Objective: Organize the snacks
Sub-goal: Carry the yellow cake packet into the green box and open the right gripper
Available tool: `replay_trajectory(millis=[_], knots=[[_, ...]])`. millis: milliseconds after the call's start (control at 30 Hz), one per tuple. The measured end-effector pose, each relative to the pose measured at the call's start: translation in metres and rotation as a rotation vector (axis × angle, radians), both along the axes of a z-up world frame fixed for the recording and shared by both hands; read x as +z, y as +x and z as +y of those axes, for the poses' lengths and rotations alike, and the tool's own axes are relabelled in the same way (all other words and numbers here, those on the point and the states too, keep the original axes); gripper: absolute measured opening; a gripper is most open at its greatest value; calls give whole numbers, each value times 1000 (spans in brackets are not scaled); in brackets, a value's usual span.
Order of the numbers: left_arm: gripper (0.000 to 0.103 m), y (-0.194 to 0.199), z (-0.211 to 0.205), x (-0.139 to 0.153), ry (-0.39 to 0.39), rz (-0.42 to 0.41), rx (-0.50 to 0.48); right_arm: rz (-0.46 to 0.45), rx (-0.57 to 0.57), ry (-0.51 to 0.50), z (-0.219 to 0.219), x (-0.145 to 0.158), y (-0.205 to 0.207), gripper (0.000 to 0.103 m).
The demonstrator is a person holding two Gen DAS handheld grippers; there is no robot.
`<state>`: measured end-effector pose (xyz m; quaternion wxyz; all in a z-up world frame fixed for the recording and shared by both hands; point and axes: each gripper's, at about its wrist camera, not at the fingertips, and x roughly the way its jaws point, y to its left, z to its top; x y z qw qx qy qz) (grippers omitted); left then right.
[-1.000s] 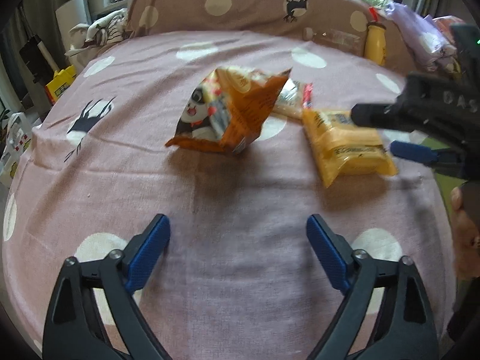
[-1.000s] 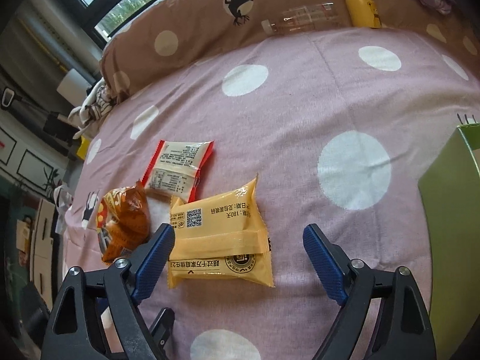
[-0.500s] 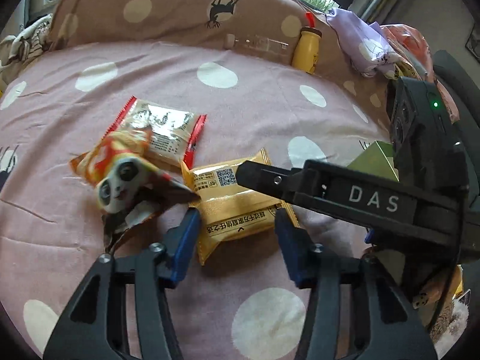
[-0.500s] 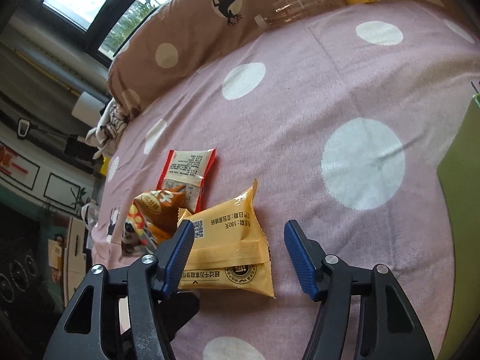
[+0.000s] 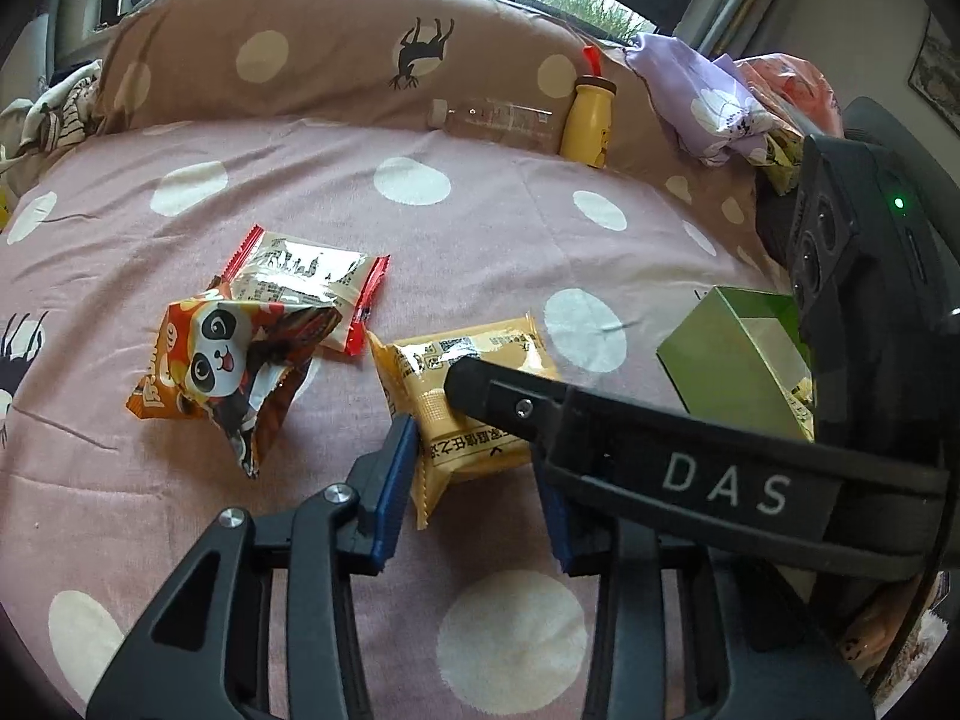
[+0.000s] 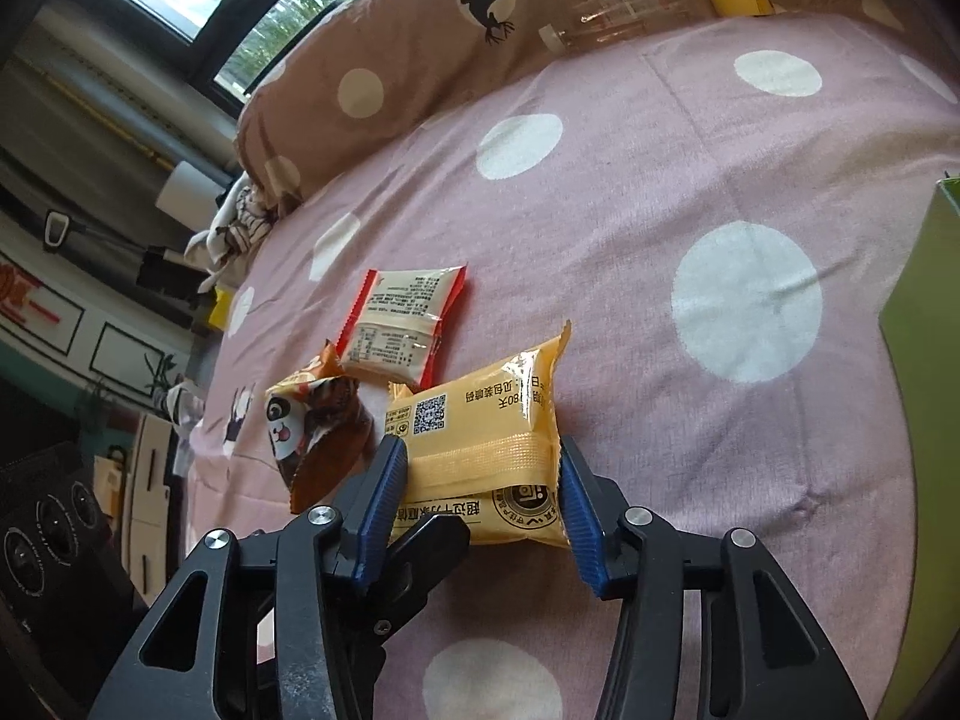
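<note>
The yellow snack packet point(image 6: 480, 450) lay on the dotted bedspread point(image 6: 630, 192), beside the panda bag point(image 5: 234, 372) and red-edged packet point(image 5: 306, 288). The right gripper point(image 6: 480, 498) had just been closing and clasped it; the left gripper point(image 5: 474, 492), also closing, straddled it, grip unclear.

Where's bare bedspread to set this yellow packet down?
Bare bedspread lies between the packets and the pillow, and between the yellow packet and the green box. It is crowded around the panda bag and red-edged packet.
</note>
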<state>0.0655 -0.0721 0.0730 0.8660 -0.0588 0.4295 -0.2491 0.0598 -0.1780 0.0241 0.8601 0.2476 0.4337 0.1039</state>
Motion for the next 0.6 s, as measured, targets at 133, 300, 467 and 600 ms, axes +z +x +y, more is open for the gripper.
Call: replay_trajectory(millis=[133, 300, 467, 600], knots=[[37, -18, -6, 20, -18, -45, -31, -47, -30, -17, -5, 20, -23, 53], [37, -51, -30, 55, -41, -148, -97, -143, -111, -57, -21, 56, -65, 53], [37, -74, -70, 76, -54, -222, -191, -204, -218, -39, -56, 77, -107, 53], [37, -81, -102, 86, -62, -256, -260, -247, -298, -22, -87, 88, -130, 53]])
